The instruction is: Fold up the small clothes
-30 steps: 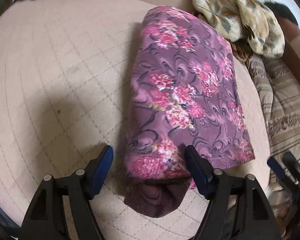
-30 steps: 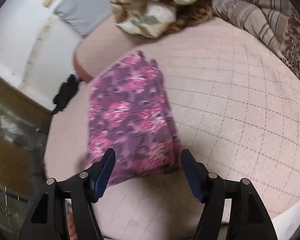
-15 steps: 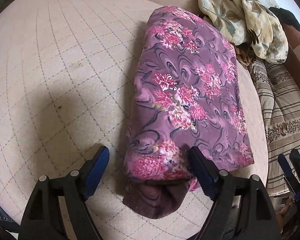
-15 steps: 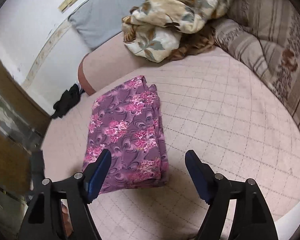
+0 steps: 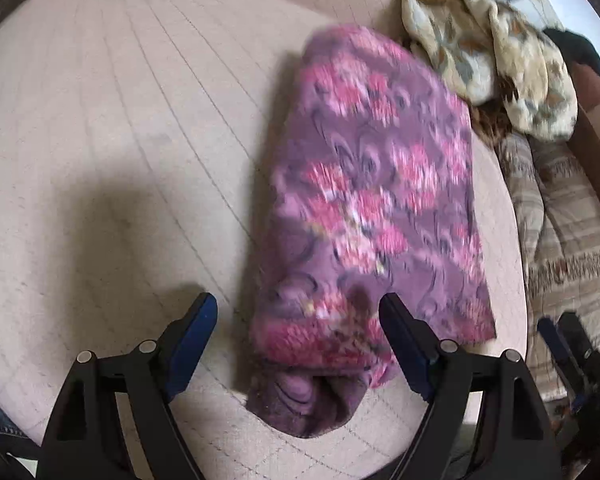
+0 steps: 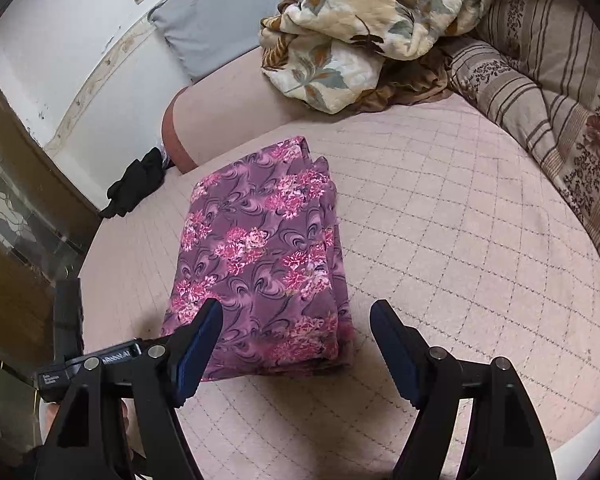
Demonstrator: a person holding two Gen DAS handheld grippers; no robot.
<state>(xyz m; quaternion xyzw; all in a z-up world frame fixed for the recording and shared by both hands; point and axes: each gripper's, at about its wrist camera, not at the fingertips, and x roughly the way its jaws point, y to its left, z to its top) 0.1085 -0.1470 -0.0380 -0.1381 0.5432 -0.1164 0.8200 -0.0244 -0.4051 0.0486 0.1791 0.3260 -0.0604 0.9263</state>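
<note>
Lying folded into a long rectangle on the quilted pink bed (image 6: 460, 240): purple floral garment (image 6: 260, 256), layered edges stacked along its right side, one darker flap poking out from under the near end in the left wrist view. Left gripper (image 5: 296, 320) spread wide, hovering over that near end, nothing pinched between the blue pads (image 5: 196, 328). Motion blur all over the left view, so whether the right-hand pad touches the cloth: cannot tell. Right gripper (image 6: 296, 324) also wide apart, poised above the near right corner of the garment, gripping nothing. At the far side of the bed, heaped up: cream leaf-print blanket (image 6: 364, 28), with a brown cloth (image 6: 412, 88) tucked under it. Just right of that, a striped pillow (image 6: 540, 92) along the bed's edge. Off to the far left, near the wall, a crumpled black cloth (image 6: 136, 188).
</note>
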